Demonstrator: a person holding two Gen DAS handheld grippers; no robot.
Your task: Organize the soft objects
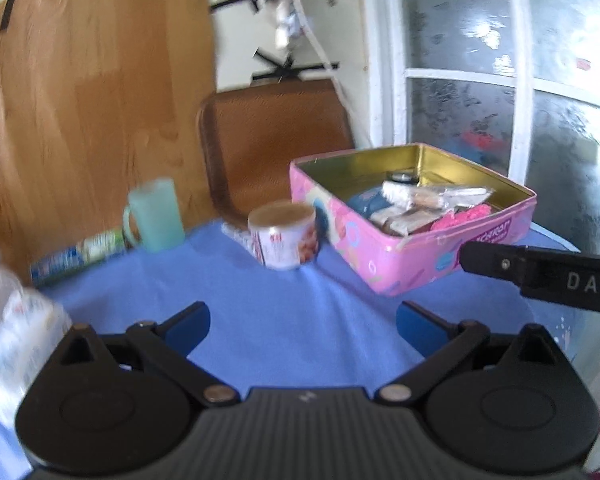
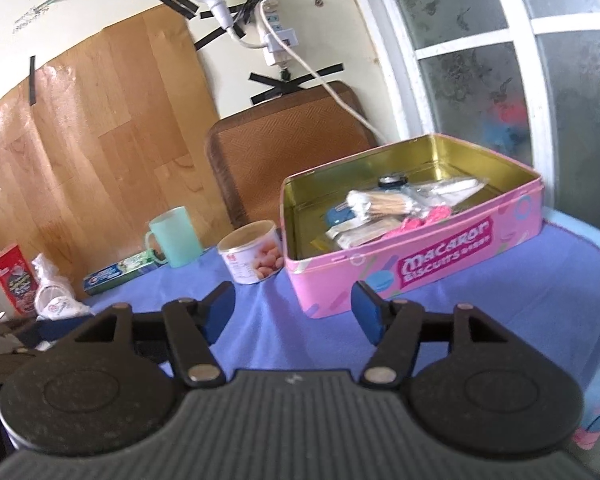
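A pink biscuit tin (image 1: 384, 256) (image 2: 400, 264) stands open on the blue tablecloth. It holds soft packets, a bag of cotton swabs (image 2: 380, 202), a pink fluffy item (image 1: 466, 216) (image 2: 420, 220) and a blue item (image 2: 340, 212). My left gripper (image 1: 303, 326) is open and empty, held over the cloth in front of the tin. My right gripper (image 2: 294, 308) is open and empty, close to the tin's front left corner. Part of the right gripper's body (image 1: 540, 276) reaches into the left wrist view from the right.
A small can (image 1: 284, 236) (image 2: 254, 252) stands left of the tin. A pale green mug (image 1: 156, 216) (image 2: 174, 236) and a toothpaste box (image 2: 120, 276) sit further left. A plastic bottle (image 1: 16, 332), a red box (image 2: 14, 280) and a chair back (image 2: 284, 148) are nearby.
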